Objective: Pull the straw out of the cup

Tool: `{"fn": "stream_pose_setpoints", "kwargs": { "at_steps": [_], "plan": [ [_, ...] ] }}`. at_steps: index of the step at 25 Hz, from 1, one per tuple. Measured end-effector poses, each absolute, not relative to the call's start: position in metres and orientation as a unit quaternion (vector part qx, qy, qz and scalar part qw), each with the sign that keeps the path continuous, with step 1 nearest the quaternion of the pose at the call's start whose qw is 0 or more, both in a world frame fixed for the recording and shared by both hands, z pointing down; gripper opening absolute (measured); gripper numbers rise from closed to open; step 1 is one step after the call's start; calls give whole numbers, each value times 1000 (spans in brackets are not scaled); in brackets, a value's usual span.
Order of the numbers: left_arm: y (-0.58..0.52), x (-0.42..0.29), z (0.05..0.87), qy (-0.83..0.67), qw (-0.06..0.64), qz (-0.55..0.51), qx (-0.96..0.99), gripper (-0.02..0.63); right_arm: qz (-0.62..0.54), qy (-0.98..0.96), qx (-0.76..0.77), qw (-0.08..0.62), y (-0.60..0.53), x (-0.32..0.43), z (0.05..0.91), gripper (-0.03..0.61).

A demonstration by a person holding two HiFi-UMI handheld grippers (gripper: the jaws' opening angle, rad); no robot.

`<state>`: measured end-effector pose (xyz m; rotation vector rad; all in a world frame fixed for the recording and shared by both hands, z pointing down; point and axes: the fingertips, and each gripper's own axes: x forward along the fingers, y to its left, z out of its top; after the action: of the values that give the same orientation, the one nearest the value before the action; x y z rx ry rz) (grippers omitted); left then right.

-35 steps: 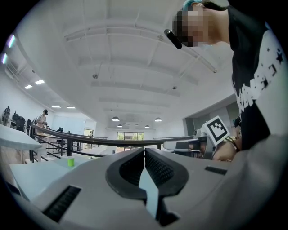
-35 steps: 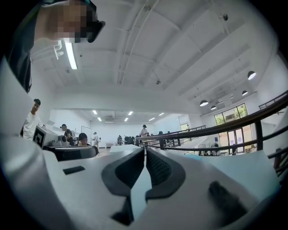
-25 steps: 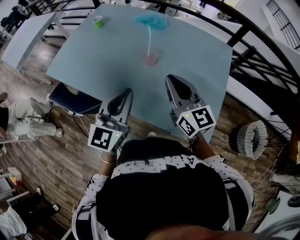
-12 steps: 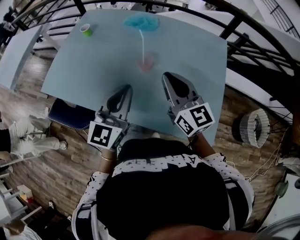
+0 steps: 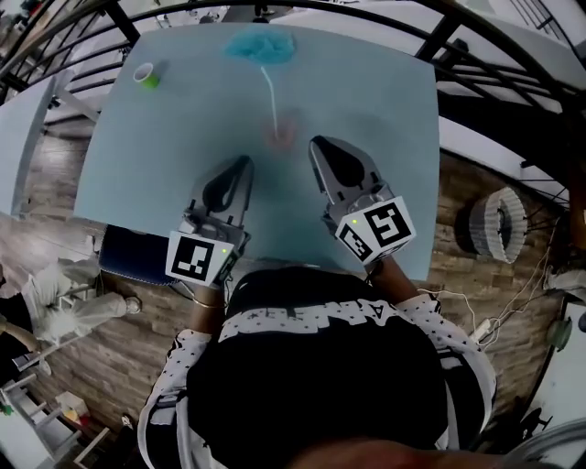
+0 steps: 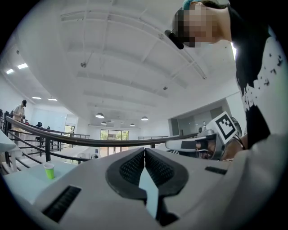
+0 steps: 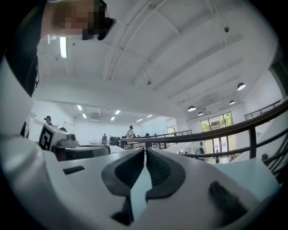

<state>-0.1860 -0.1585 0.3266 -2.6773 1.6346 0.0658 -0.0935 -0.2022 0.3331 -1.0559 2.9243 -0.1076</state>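
In the head view a pale pink see-through cup (image 5: 283, 129) stands on the light blue table (image 5: 385, 119), with a white straw (image 5: 271, 92) leaning out of it toward the far side. My left gripper (image 5: 244, 163) is shut and empty, just near-left of the cup. The right gripper (image 5: 318, 144) is shut and empty too, close to the cup's right. Both gripper views point up over the table: the left gripper (image 6: 144, 151) and right gripper (image 7: 145, 151) each show their jaws pressed together, and the cup is out of their sight.
A fluffy blue object (image 5: 261, 46) lies at the table's far edge behind the straw. A small green cup (image 5: 145, 75) (image 6: 48, 170) stands far left. Black railings (image 5: 458, 27) run behind and to the right. A dark chair (image 5: 128, 249) sits under the left edge.
Both grippers have moved forward over the table and now sit closer to the cup. They stay shut. The cup and straw stand as before.
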Motion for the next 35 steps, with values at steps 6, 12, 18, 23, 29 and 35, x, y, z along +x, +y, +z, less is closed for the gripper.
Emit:
{"fn": "stream_pose_setpoints", "kwargs": {
  "at_steps": [6,12,18,23,29,35],
  "plan": [
    [-181,-194,322,503,4,26,-864,14,-32,936,-349,8,-218,-108,331,28],
    [-201,-200,327,483,5,29,-875,14,-35,931,-363,-8,-232,-121,340,28],
    [-217,-206,328,467,1,32,-884,14,-38,930,-366,-21,-245,-136,347,28],
    [-231,-211,335,459,-8,28,-888,14,-49,929,-367,-30,-261,-146,358,28],
    [-250,-221,347,456,-23,29,-889,14,-58,926,-370,-44,-279,-158,372,28],
    [-259,-218,357,446,-37,24,-894,14,-65,923,-375,-59,-289,-160,381,28]
  ]
}}
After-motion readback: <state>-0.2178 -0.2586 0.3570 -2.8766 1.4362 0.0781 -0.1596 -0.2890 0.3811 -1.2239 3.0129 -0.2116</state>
